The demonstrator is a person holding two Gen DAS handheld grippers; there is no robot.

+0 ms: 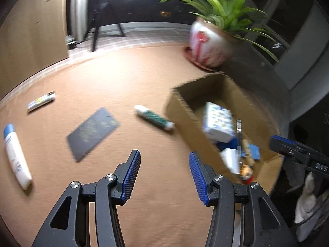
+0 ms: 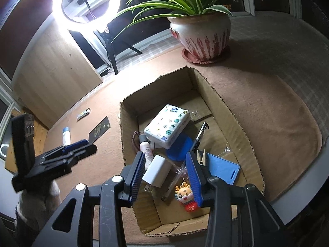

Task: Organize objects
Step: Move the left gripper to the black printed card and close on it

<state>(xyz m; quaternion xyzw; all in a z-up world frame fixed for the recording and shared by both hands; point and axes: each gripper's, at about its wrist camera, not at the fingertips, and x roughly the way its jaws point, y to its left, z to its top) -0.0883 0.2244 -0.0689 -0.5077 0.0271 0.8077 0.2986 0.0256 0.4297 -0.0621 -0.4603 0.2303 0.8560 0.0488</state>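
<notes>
Both grippers stood spread and empty: the left gripper (image 1: 165,176) low in its frame over the mat (image 1: 123,78), the right gripper (image 2: 165,177) above the cardboard box (image 2: 230,111).

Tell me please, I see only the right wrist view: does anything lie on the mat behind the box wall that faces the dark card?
Observer: Yes. A green-and-white tube lies on the mat just outside the cardboard box, with one end close to that wall.
Operator: I see the left gripper only from the side. Does it hold something?
Observer: No. The left gripper has its jaws open, and between them there is only bare mat.
</notes>
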